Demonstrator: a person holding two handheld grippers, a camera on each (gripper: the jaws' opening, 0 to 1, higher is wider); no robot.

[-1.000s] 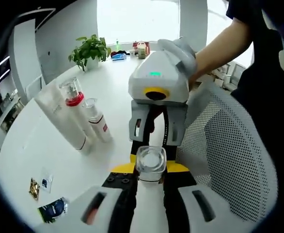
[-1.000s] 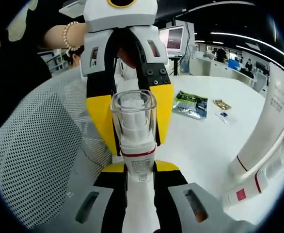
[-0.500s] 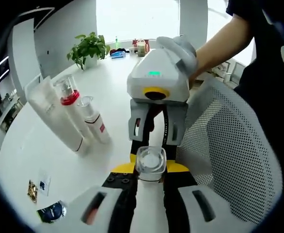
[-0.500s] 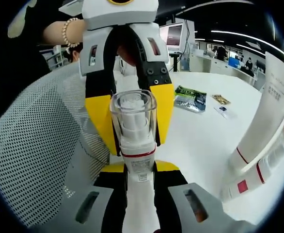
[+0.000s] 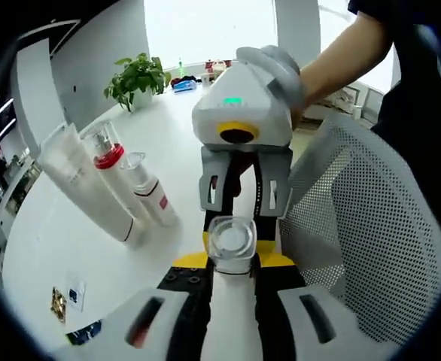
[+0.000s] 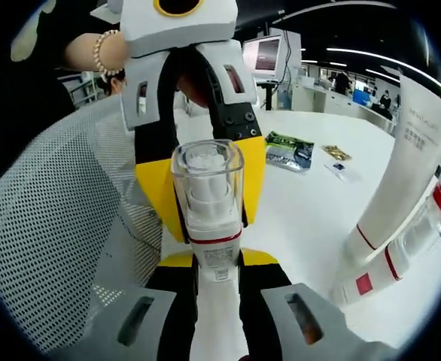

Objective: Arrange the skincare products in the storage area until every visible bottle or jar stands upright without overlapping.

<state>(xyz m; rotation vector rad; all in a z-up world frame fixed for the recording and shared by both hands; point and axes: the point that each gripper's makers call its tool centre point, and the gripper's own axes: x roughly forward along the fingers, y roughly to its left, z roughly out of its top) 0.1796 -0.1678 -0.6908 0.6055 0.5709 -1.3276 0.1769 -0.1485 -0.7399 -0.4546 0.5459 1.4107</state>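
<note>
The standing bottles (image 5: 119, 184) look unmoved; both tools grip the clear-capped bottle (image 6: 209, 218).

Three bottles (image 5: 115, 184) stand together on the table (image 5: 62, 241), left of the chair (image 5: 363, 233)

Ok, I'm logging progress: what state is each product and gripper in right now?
clear-capped bottle: clamped in the left gripper jaws.
right gripper: shut on a clear-capped bottle.
white tube: standing.
red-collared bottle: standing.
small bottle: standing.
sachets: lying flat.
</note>
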